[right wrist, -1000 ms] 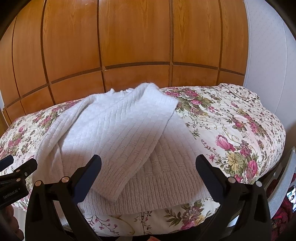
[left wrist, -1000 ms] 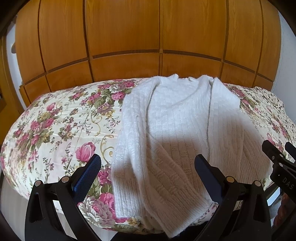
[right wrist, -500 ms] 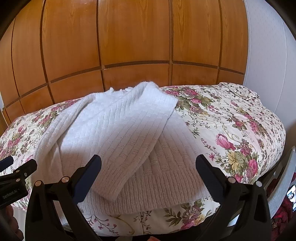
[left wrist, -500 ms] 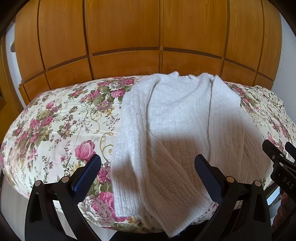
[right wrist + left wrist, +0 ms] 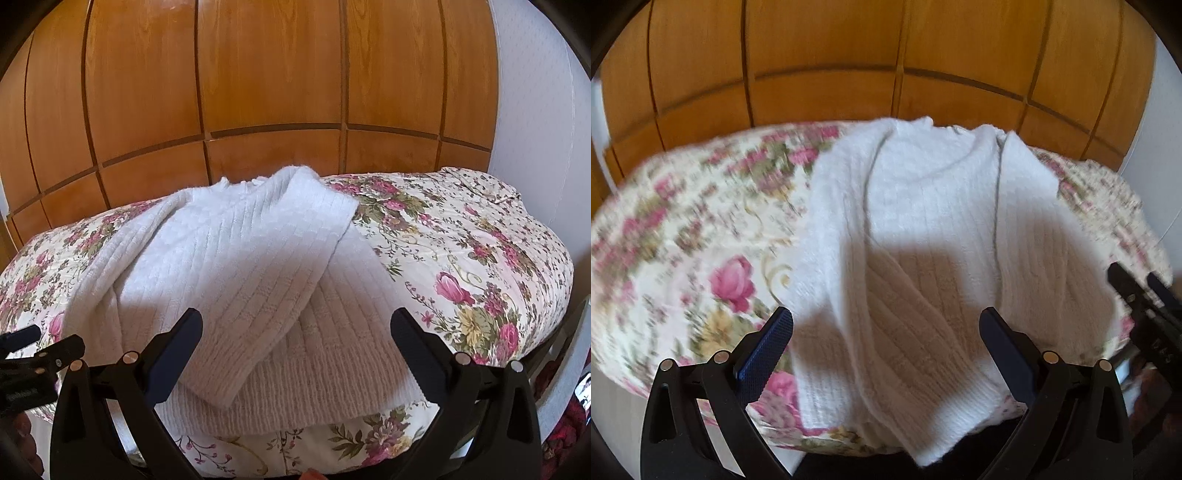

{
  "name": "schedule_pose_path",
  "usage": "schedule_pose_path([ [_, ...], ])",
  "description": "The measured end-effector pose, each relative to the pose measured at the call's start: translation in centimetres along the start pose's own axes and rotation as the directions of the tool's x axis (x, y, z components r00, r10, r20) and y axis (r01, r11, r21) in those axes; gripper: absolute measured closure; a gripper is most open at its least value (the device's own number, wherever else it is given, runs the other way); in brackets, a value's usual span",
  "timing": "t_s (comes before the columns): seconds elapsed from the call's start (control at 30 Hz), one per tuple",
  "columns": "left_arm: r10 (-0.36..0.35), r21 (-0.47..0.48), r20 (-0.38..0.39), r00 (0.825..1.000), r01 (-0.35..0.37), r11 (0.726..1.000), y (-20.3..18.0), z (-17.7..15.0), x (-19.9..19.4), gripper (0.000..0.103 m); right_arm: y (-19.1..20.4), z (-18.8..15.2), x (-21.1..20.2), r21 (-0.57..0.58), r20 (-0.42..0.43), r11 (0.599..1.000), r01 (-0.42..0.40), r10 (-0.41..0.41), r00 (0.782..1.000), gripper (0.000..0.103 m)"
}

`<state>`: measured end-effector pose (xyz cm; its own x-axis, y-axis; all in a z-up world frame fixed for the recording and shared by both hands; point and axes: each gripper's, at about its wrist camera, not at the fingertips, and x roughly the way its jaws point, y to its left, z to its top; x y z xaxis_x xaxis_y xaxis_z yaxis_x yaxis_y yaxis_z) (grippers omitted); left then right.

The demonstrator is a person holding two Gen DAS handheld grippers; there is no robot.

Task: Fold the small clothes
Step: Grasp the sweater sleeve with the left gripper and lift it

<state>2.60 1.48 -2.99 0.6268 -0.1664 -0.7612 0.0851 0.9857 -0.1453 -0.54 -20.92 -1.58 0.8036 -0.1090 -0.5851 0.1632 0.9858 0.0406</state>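
Note:
A white knitted sweater (image 5: 923,236) lies on a flowered bedspread (image 5: 683,236), both sleeves folded in over its body, its hem at the near edge. It also shows in the right wrist view (image 5: 236,273), with one sleeve lying across the body. My left gripper (image 5: 886,328) is open and empty, above the sweater's near hem. My right gripper (image 5: 295,328) is open and empty, above the hem at the sweater's right side. The right gripper shows at the right edge of the left wrist view (image 5: 1141,291); the left gripper shows at the left edge of the right wrist view (image 5: 33,347).
A wooden panelled wardrobe (image 5: 258,92) stands behind the bed. A white wall (image 5: 535,110) is at the right. The bedspread (image 5: 480,258) stretches right of the sweater. The bed's near edge drops off just below the hem.
The left gripper has moved forward and lower over the sweater, and its view is now blurred. The right gripper has barely moved. Both stay open.

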Motion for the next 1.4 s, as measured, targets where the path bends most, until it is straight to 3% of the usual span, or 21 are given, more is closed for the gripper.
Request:
schedule_pose_path([
  [0.17,-0.143,-0.152,0.002,0.990,0.142,0.978,2.7,-0.3,0.6,0.003,0.9,0.1,2.2,-0.060,-0.032,0.995,-0.077,0.075,0.997,0.002],
  [0.27,-0.145,-0.181,-0.022,0.989,0.139,0.974,3.5,-0.9,1.4,0.003,1.8,0.4,3.8,-0.096,-0.033,0.994,-0.060,0.057,0.998,0.002],
  [0.4,-0.135,-0.180,0.014,0.991,0.135,0.974,3.9,-1.6,1.0,0.003,3.3,1.7,6.5,-0.147,-0.004,0.989,-0.009,0.008,1.000,0.002],
  [0.53,-0.192,-0.183,-0.016,0.981,0.185,0.966,3.9,-1.8,1.5,0.004,4.1,2.9,9.6,-0.165,0.018,0.986,0.032,-0.029,0.999,0.002],
  [0.57,-0.192,-0.183,-0.032,0.981,0.183,0.966,3.9,-1.8,1.8,0.014,4.3,3.2,10.7,-0.174,0.018,0.984,0.046,-0.043,0.999,0.002],
  [0.6,-0.202,-0.186,-0.046,0.978,0.190,0.964,3.9,-1.9,2.2,0.035,4.5,3.3,11.4,-0.181,0.020,0.982,0.054,-0.051,0.998,0.002],
  [0.67,-0.229,-0.201,-0.087,0.970,0.208,0.957,4.0,-2.0,3.1,0.047,4.9,3.5,12.9,-0.204,0.012,0.976,0.081,-0.080,0.997,0.002],
  [0.8,-0.209,-0.213,-0.110,0.972,0.182,0.960,4.4,-2.0,3.8,0.080,5.0,2.9,14.7,-0.221,-0.006,0.970,0.101,-0.105,0.994,0.002],
  [0.9,-0.213,-0.190,-0.121,0.970,0.188,0.964,4.7,-1.6,3.9,0.094,4.8,2.3,15.4,-0.221,-0.014,0.969,0.108,-0.114,0.993,0.002],
  [1.13,-0.210,-0.138,-0.102,0.972,0.196,0.971,6.4,0.0,2.7,0.096,4.3,2.0,16.3,-0.190,-0.060,0.979,0.069,-0.081,0.995,0.002],
  [1.27,-0.208,-0.131,-0.130,0.969,0.191,0.973,8.5,1.3,2.3,0.096,3.5,2.0,16.5,-0.146,-0.076,0.989,0.029,-0.041,0.996,0.002],
  [1.4,-0.126,-0.080,-0.145,0.981,0.116,0.990,11.8,4.0,2.3,0.096,3.4,1.9,16.5,-0.139,-0.076,0.990,0.023,-0.034,0.997,0.002],
])
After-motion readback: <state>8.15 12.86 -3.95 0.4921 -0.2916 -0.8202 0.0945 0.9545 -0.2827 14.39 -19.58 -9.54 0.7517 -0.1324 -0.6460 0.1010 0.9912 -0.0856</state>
